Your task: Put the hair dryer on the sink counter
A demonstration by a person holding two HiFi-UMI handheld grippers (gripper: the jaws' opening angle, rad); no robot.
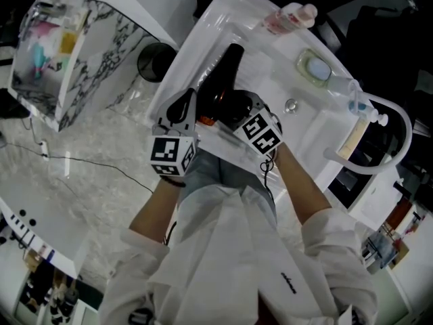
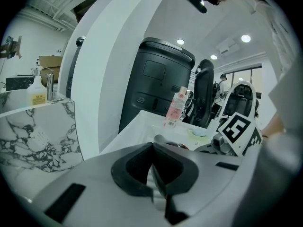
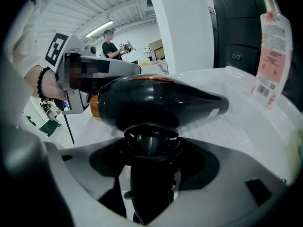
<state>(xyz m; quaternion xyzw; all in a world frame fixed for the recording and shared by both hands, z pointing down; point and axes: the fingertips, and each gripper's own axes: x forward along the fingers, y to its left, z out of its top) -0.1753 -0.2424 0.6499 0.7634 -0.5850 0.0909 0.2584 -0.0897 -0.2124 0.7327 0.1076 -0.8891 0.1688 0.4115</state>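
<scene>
A black hair dryer [image 1: 227,73] with an orange ring at its rear hangs low over the white sink counter [image 1: 270,70], nozzle pointing away from me. My right gripper [image 1: 232,111] is shut on its handle; in the right gripper view the handle [image 3: 150,174] fills the gap between the jaws and the body [image 3: 161,100] lies across above them. My left gripper [image 1: 183,107] is just left of the dryer's rear end, jaws shut with nothing between them [image 2: 154,175]. I cannot tell whether the dryer touches the counter.
A pink bottle [image 1: 291,15] stands at the counter's far end, with a green soap dish [image 1: 314,66], a pump bottle [image 1: 358,101] and a curved white tap [image 1: 400,124] along the right. A black bin [image 1: 154,59] and a marble shelf unit [image 1: 74,66] stand on the left.
</scene>
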